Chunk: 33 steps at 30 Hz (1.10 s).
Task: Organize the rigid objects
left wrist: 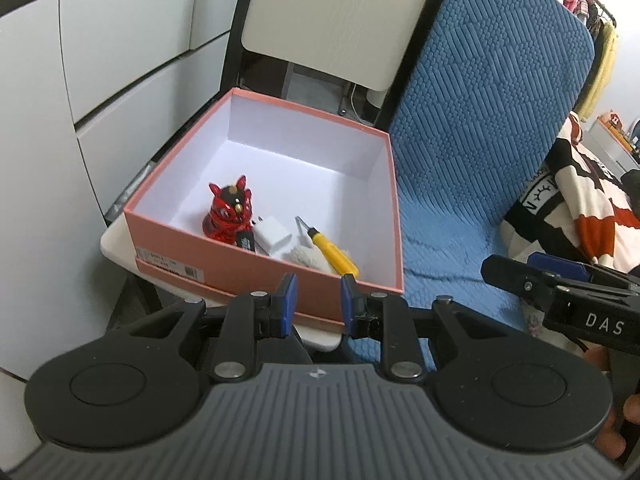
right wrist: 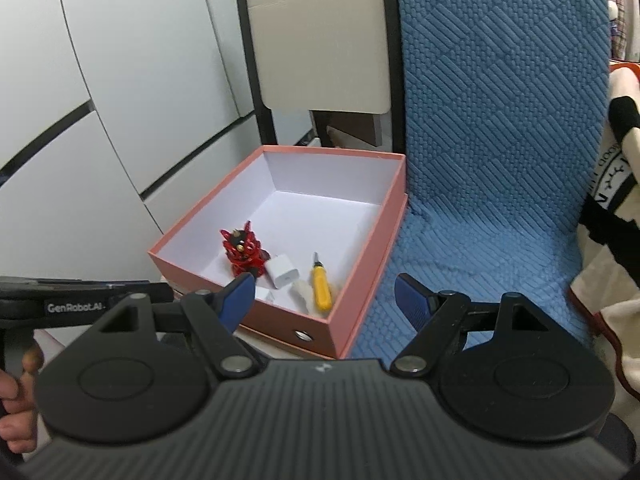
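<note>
A pink box [left wrist: 256, 268] with a white inside stands on a small white table beside a blue seat. In it lie a red figurine [left wrist: 226, 212], a white charger [left wrist: 274, 236], a yellow-handled screwdriver [left wrist: 334, 256] and a white fluffy piece [left wrist: 302, 258]. The same box [right wrist: 360, 240], figurine [right wrist: 242, 250], charger [right wrist: 282, 276] and screwdriver [right wrist: 320, 286] show in the right wrist view. My left gripper [left wrist: 318, 300] is open and empty, just in front of the box's near wall. My right gripper [right wrist: 326, 296] is open wide and empty, at the box's near corner.
A blue quilted cover [left wrist: 480, 120] lies over the seat and backrest to the right of the box. A cream, black and orange garment [left wrist: 572, 208] lies at the far right. White cabinet doors [left wrist: 100, 80] stand at the left. A beige chair back [left wrist: 340, 20] stands behind the box.
</note>
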### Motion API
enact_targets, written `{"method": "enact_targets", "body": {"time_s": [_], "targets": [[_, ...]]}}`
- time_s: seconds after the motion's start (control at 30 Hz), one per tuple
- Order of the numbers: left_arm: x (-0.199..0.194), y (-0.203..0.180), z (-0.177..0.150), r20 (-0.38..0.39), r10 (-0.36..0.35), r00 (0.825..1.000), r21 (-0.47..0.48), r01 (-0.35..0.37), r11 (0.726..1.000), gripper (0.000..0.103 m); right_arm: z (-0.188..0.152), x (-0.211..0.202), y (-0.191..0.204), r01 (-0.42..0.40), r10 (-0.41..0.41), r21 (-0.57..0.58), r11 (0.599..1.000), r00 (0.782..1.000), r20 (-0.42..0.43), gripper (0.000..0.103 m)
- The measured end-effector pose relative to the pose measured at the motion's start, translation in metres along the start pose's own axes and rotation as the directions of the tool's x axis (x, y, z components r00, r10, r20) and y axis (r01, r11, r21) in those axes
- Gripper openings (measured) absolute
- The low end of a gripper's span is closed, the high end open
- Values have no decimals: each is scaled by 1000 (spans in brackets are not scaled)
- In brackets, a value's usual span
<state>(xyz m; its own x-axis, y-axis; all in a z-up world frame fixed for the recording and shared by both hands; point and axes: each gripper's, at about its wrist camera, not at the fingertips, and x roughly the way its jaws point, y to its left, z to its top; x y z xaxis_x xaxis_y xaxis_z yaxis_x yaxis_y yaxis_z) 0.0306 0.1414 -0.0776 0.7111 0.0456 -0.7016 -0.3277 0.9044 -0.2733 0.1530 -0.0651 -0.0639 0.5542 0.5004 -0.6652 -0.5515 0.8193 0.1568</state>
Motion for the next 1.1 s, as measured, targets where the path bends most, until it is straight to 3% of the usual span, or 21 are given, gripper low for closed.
{"method": "enact_targets", "body": {"time_s": [0.37,0.43,0.57,0.63,0.67,0.83,1.1], "targets": [[-9,2,-14,-26,9,1000,-16,-9,1000,28,-11,-10,-4,31,-31,-6,999,1000,-1,79],[-10,3,-14,-24,8,1000,-17,-9,1000,44,-11,-11,-3,37,-37,-12,999,999,1,79],[-12,3,-13,-12,16,1000,-16,-16,1000,65,-12,-11,-4,35,-35,-16,999,999,-6,81],[-12,4,-11,-13,27,1000,-24,-27,999,91,-13,-9,-5,37,-37,-21,999,999,-18,93],[-12,4,-11,-6,28,1000,-23,-28,999,95,-14,-8,-5,42,-42,-21,999,999,-19,102],[-13,2,-9,-3,33,999,-15,-33,999,102,-16,-7,-8,61,-61,-12,998,998,-22,103],[-14,6,-8,-7,41,999,-48,-42,998,103,-17,-6,-9,65,-65,-4,998,998,-26,103]]}}
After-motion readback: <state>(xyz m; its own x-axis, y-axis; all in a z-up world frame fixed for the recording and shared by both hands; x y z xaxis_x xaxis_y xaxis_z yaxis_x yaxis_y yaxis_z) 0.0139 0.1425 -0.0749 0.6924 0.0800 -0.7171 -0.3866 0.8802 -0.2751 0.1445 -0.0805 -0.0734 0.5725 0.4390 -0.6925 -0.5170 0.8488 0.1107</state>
